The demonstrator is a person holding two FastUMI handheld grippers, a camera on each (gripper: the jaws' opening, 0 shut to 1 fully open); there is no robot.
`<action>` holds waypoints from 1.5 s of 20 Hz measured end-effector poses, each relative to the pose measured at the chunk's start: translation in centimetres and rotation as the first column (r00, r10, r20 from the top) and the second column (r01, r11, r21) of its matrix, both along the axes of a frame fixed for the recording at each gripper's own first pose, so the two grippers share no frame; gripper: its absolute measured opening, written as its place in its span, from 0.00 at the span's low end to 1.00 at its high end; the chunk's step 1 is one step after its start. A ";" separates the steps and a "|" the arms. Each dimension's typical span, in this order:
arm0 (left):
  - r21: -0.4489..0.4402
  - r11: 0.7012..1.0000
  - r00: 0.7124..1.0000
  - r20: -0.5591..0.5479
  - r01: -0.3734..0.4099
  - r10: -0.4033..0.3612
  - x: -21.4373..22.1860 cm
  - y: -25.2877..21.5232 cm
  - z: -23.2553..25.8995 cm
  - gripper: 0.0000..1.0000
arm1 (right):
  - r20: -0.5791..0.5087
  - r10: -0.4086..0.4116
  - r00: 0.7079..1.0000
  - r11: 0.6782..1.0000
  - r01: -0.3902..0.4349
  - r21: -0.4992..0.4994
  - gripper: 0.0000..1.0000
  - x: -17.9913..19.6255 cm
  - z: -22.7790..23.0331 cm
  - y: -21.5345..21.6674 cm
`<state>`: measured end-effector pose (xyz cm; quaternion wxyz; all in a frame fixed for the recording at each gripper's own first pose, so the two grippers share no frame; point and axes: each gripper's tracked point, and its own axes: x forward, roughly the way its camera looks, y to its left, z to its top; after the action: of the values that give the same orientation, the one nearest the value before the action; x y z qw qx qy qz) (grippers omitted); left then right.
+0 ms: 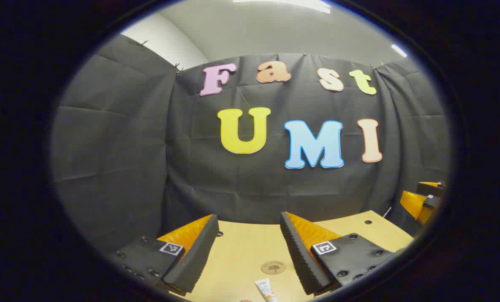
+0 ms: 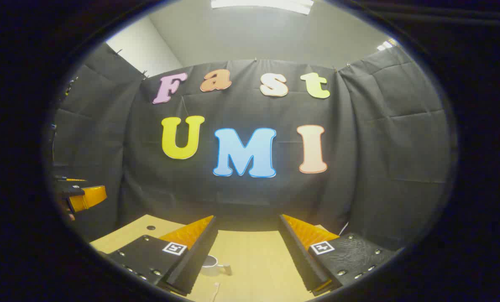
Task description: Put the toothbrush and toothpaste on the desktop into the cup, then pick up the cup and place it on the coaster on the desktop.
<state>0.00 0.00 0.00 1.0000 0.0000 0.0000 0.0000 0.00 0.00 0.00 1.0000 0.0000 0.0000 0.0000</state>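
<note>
1. Left claw point(image 1: 250, 235): fingers spread wide with nothing between them, raised above the tabletop point(image 1: 241, 247) and aimed toward the booth wall. In the left gripper view the other claw appears at about 3 o'clock, near the edge.
2. Right claw point(image 2: 248, 235): likewise spread apart and empty, held above the tabletop. In the right gripper view the other claw appears at about 9 o'clock.
3. Toothpaste point(image 1: 266, 290): a small tube lying flat on the tabletop at 6 o'clock in the left gripper view, between the left claw's fingers but well below them; not yet grasped.
4. Coaster point(image 1: 273, 267): a round disc just beyond the toothpaste, bare, with nothing standing on it.
5. Cup point(image 2: 210, 261): a white cup on the tabletop at roughly 7 o'clock in the right gripper view, partly hidden behind one finger; its contents cannot be made out.
6. Slim pale object point(image 2: 216, 290) at 6 o'clock in the right gripper view: possibly the toothbrush, too small to confirm.
7. Progress, as judged: the task appears to be at its start. Loading the cup and moving it to the coaster all remain.
</note>
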 end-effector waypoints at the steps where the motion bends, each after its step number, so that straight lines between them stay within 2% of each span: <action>1: 0.000 1.000 1.000 0.000 0.007 -0.007 0.1 -0.4 -0.1 0.99 | 0.000 0.002 1.000 1.000 -0.002 0.001 0.91 0.0 -0.1 -0.1; 2: 0.000 1.000 1.000 -0.001 0.011 -0.011 0.1 -0.8 -0.1 0.95 | -0.001 0.004 1.000 1.000 -0.004 0.000 0.91 0.1 -0.2 0.0; 4: 0.005 1.000 1.000 -0.008 0.015 -0.015 0.2 -1.3 -0.3 0.99 | -0.007 0.012 1.000 1.000 -0.012 -0.003 0.91 0.1 -0.3 0.0; 5: 0.005 1.000 1.000 -0.011 0.016 -0.016 0.4 -1.4 -0.6 0.96 | -0.008 0.016 1.000 1.000 -0.016 -0.005 0.91 0.2 -0.2 0.0; 7: 0.006 1.000 1.000 -0.018 0.020 -0.020 0.4 -1.9 -0.8 0.99 | -0.014 0.028 1.000 1.000 -0.028 -0.013 0.91 0.2 -0.3 0.1; 8: 0.006 1.000 1.000 -0.021 0.020 -0.020 0.6 -2.1 -0.9 0.95 | -0.018 0.034 0.999 0.999 -0.035 -0.019 0.91 0.2 -0.3 0.1; 12: 0.011 1.000 0.999 -0.036 0.019 -0.018 1.0 -2.5 -1.5 0.99 | -0.048 0.066 0.997 0.997 -0.068 -0.039 0.91 0.2 -1.0 0.0; 18: -0.004 1.000 0.985 -0.172 0.026 -0.026 2.0 -3.2 -7.2 0.96 | -0.162 0.107 0.981 0.992 -0.115 -0.042 0.91 1.7 -4.8 0.9; 20: -0.015 0.999 0.964 -0.260 0.043 -0.046 2.5 -3.7 -10.9 0.96 | -0.259 0.121 0.958 0.990 -0.135 -0.039 0.91 1.9 -8.0 1.4; 25: -0.042 0.998 0.891 -0.450 0.052 -0.065 2.5 -4.2 -19.9 0.96 | -0.494 0.178 0.851 0.981 -0.194 0.020 0.92 0.7 -16.7 3.5; 30: -0.077 0.997 0.821 -0.566 0.032 -0.070 2.2 -3.8 -26.5 0.96 | -0.608 0.213 0.765 0.972 -0.227 0.056 0.92 -0.1 -22.0 4.9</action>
<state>2.16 -3.76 -26.48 0.9538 -0.0319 0.2976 -0.0265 -0.07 4.89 -22.00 0.9393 -0.0104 0.3223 0.1171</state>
